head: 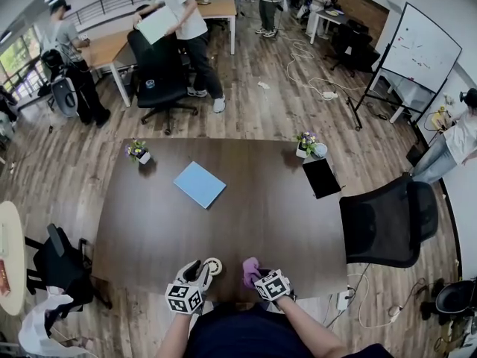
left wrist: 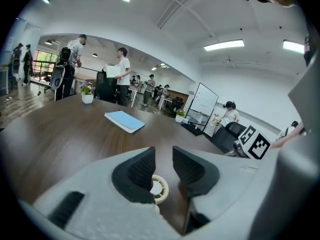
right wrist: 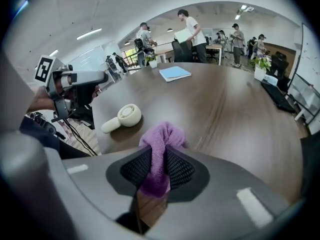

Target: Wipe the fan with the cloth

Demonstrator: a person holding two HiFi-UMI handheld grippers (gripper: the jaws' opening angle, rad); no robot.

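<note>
**Cloth gripped, fan lying free at the near edge**

The fan [right wrist: 129, 116], small and cream-white, lies flat on the dark wooden surface [head: 261, 215], close to its near edge. Its round head faces up and its short handle points toward the near left.

The left gripper [left wrist: 163, 159] hangs over the fan. Its jaws stand a narrow gap apart and grasp nothing; the fan's head shows below that gap, on the surface. The right gripper view shows this gripper lifted clear of the fan and not touching it.

The right gripper [right wrist: 159, 158] is just right of the fan, tilted down toward the surface. Its jaws are clenched on the purple cloth [right wrist: 162, 136], which bunches out past the tips and hangs close to the surface, near the fan but apart from it.

Farther off, a blue notebook [head: 199, 183] lies near the middle of the surface. A small flower pot [head: 139, 152] stands at the far left corner, and another [head: 305, 145] at the far right, beside a flat black device [head: 321, 177]. A black chair [head: 387, 218] stands at the right side.
</note>
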